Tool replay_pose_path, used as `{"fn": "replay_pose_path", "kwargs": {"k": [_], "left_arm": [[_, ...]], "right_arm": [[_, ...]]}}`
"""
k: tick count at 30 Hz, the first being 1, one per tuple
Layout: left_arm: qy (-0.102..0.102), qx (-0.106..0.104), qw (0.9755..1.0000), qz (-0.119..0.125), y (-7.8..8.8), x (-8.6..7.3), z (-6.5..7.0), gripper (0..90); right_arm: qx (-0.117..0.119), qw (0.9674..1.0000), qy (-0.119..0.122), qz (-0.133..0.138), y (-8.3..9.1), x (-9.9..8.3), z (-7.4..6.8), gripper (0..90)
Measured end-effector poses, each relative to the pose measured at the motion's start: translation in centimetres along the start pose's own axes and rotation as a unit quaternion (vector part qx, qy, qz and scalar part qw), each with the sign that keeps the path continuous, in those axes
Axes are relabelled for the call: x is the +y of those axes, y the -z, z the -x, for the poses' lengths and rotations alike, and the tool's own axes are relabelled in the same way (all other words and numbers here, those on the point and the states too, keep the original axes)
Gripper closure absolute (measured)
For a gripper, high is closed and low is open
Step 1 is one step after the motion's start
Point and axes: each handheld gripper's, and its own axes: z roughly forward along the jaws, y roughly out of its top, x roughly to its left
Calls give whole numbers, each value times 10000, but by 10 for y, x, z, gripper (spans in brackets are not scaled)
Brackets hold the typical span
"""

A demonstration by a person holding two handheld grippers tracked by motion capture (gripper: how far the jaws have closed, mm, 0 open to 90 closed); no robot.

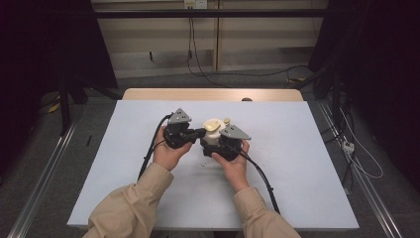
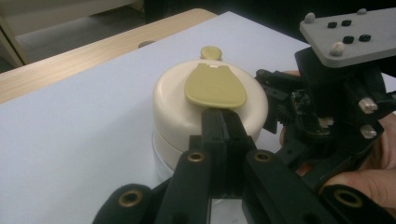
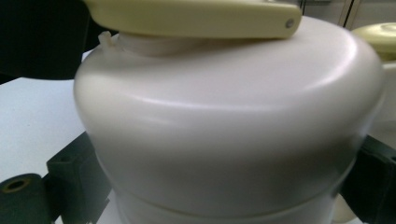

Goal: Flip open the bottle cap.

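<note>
A cream round container (image 1: 212, 135) (image 2: 177, 107) (image 3: 224, 140) stands at the middle of the white tabletop. Its lid carries a flat olive handle (image 1: 213, 127) (image 2: 215, 86) (image 3: 196, 16), with a small olive knob (image 2: 211, 52) just past it. From the left, my left gripper (image 1: 202, 132) (image 2: 220, 114) reaches in level, jaws pressed together on the handle's narrow near end. My right gripper (image 1: 216, 145) (image 3: 219, 186) clasps the container's lower body from the near right. One black finger (image 3: 70, 172) sits on each side of the body.
The white sheet (image 1: 297, 163) covers a wooden table whose bare edge (image 1: 213, 94) runs along the back. A black cable (image 1: 151, 153) trails from each gripper toward the front edge. Dark stands and floor cables surround the table.
</note>
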Motion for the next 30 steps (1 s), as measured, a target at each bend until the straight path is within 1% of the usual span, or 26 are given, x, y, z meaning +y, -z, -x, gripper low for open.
{"fn": "replay_pose_path", "kwargs": {"k": [6,7,9,12,13,16,17,20,22,23,30], "left_arm": [[12,5,10000,-5,0,0,0,900],[-28,10,10000,-3,0,0,-1,900],[-23,7,10000,3,0,0,-1,900],[31,-11,10000,13,0,1,-2,900],[-18,10,10000,-10,0,1,-2,900],[8,23,10000,-9,0,3,-1,900],[-63,47,10000,-13,0,3,-1,900],[-59,33,10000,1,0,4,-1,900],[-13,30,10000,-12,0,5,-1,900],[-34,25,10000,-10,0,5,-2,900],[-10,52,10000,26,0,6,-1,900]], "right_arm": [[-7,10000,-6,-1,0,0,0,53],[-6,10000,-6,0,0,0,0,53],[-1,10000,-2,18,0,0,0,53],[3,10000,-7,20,0,-1,0,53],[6,10000,-7,22,0,-1,0,53],[0,10000,-9,17,0,-1,0,53],[0,10000,-9,17,0,-1,0,53],[-7,10000,-9,14,0,0,0,53],[-2,10000,-17,16,0,0,0,53],[-2,10000,-19,14,0,0,0,53],[-5,10000,-14,14,0,0,0,53]]}}
